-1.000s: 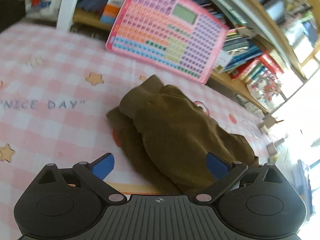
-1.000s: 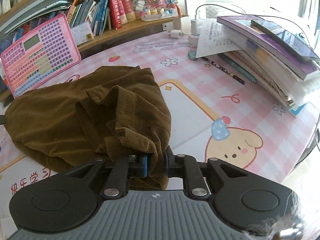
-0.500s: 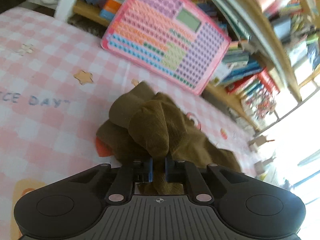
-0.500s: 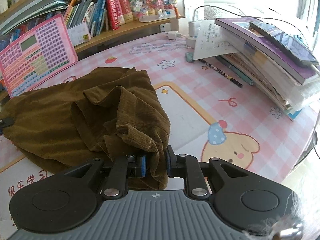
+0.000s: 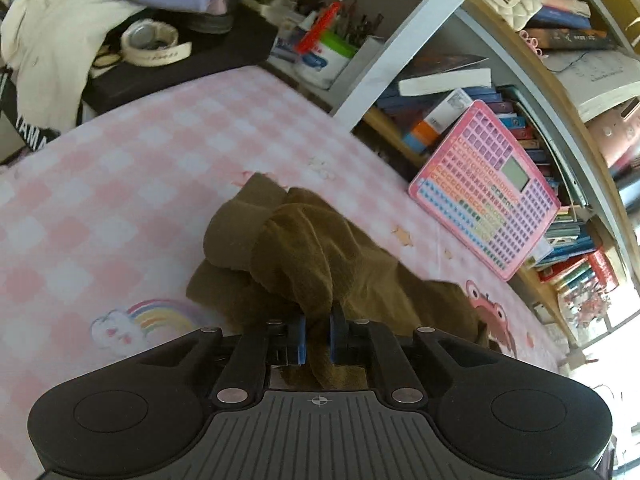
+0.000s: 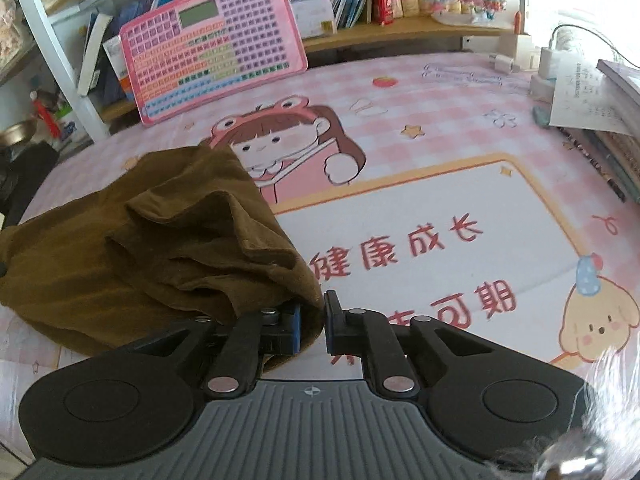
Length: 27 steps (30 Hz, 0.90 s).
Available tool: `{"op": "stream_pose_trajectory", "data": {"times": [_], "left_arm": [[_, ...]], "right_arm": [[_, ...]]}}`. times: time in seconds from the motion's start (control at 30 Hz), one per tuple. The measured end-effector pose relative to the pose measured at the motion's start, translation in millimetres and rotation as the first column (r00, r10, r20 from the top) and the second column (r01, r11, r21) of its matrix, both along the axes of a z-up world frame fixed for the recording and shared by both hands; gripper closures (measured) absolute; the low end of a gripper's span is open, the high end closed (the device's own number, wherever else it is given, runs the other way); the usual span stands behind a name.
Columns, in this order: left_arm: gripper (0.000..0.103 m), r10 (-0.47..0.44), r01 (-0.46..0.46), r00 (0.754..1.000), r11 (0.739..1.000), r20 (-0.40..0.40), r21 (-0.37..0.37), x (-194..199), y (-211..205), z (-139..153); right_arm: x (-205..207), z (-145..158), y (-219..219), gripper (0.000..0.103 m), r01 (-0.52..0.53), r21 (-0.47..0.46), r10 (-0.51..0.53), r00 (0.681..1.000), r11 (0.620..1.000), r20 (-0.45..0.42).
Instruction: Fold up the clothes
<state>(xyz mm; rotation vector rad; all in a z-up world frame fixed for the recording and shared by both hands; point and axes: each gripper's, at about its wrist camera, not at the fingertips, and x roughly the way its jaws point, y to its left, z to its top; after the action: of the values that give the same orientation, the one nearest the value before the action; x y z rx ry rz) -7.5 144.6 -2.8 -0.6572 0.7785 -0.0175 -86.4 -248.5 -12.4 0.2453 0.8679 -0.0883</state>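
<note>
Hand-held grippers: two, a left hand-held gripper (image 5: 318,334) and a right hand-held gripper (image 6: 312,322), each closed on cloth.
Brown garments: one brown garment (image 6: 160,248), bunched ahead of both hand-held grippers.
Pink keypad tablets: one pink tablet (image 6: 212,40), far ahead of the right hand-held gripper.
Desks: one desk (image 6: 440,128) under a pink checked mat.
Book stacks: one book stack (image 6: 616,96), ahead-right of the right hand-held gripper.

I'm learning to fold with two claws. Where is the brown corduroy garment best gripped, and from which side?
Grip the brown corduroy garment at its bunched edges, one at each end, coming in low along the table mat. The left claw and right claw are each shut on such a fold, which probably lets the crumpled cloth be pulled flat.
</note>
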Motion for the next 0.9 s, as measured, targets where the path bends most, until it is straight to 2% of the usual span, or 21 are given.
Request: {"op": "stream_pose_trajectory", "data": {"times": [0.1, 0.27, 0.37, 0.43, 0.5, 0.57, 0.63, 0.67, 0.77, 0.83, 0.9], "left_arm": [[0.093, 0.048, -0.048, 0.999, 0.999, -0.003, 0.012, -18, 28, 3], [0.091, 0.025, -0.025, 1.0, 1.0, 0.002, -0.009, -13, 29, 0], [0.09, 0.014, -0.014, 1.0, 1.0, 0.009, -0.02, -11, 30, -2], [0.09, 0.011, -0.01, 1.0, 1.0, 0.018, -0.026, -12, 31, -3], [0.091, 0.012, -0.011, 1.0, 0.999, 0.025, -0.041, -12, 34, -3], [0.091, 0.019, -0.017, 0.999, 0.998, 0.029, -0.063, -13, 37, -4], [0.091, 0.017, -0.015, 0.999, 0.997, 0.033, -0.077, -12, 39, -4], [0.091, 0.012, -0.009, 0.999, 0.997, 0.035, -0.08, -11, 40, -3], [0.091, 0.002, 0.002, 0.999, 0.996, 0.036, -0.087, -8, 40, -4], [0.091, -0.012, 0.016, 0.999, 0.995, 0.037, -0.098, -5, 38, -4], [0.091, -0.035, 0.039, 0.999, 0.993, 0.037, -0.112, -4, 35, -4]], "right_arm": [[2, 4, 8, 0.092, -0.021, -0.053, 0.022, 1.0, 0.998, 0.011], [6, 10, 21, 0.086, -0.055, -0.141, 0.059, 0.998, 0.988, 0.028], [8, 16, 26, 0.088, -0.084, -0.154, 0.092, 0.995, 0.984, 0.047], [10, 21, 27, 0.097, -0.105, -0.106, 0.112, 0.992, 0.989, 0.065], [10, 27, 25, 0.098, -0.121, -0.03, 0.124, 0.988, 0.992, 0.095], [6, 36, 17, 0.098, -0.139, 0.118, 0.12, 0.98, 0.983, 0.157], [-2, 45, 5, 0.098, -0.185, 0.28, 0.117, 0.963, 0.942, 0.243], [-5, 46, -1, 0.098, -0.16, 0.321, 0.08, 0.965, 0.934, 0.249], [-10, 38, -19, 0.098, 0.06, 0.327, -0.12, 0.979, 0.943, 0.166], [-13, 33, -31, 0.098, 0.206, 0.32, -0.253, 0.961, 0.925, 0.11], [-17, 23, -45, 0.098, 0.356, 0.299, -0.381, 0.924, 0.885, 0.025]]}}
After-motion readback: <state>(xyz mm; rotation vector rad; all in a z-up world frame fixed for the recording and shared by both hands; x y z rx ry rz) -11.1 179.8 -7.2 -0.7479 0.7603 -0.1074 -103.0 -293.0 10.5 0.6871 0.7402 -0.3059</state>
